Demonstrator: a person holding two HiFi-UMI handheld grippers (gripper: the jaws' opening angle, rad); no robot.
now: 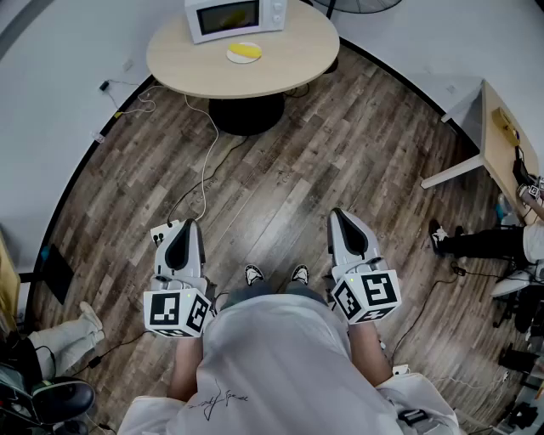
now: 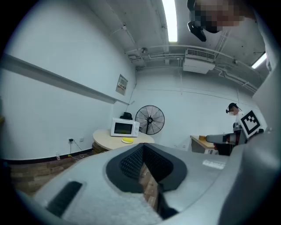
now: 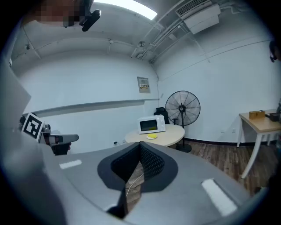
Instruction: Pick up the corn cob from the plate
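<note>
Open wooden floor [image 1: 340, 161] lies between person and round table [image 1: 297, 59], well apart; only white cable [image 1: 206, 161] trails across it (flat on boards, no bar to passage above). Microwave [image 1: 235, 17] walls off tabletop's far side; near edge bare, plate [image 1: 244, 53] open from front. Desk [image 1: 497, 144] and seated person's legs [image 1: 476, 242] crowd right flank; another's leg [image 1: 64, 331] at left.

Yellow corn cob [image 1: 246, 50] lying flat on small pale plate [image 1: 231, 58], approx 12 o'clock, far off, atop round table [image 1: 170, 64].
</note>
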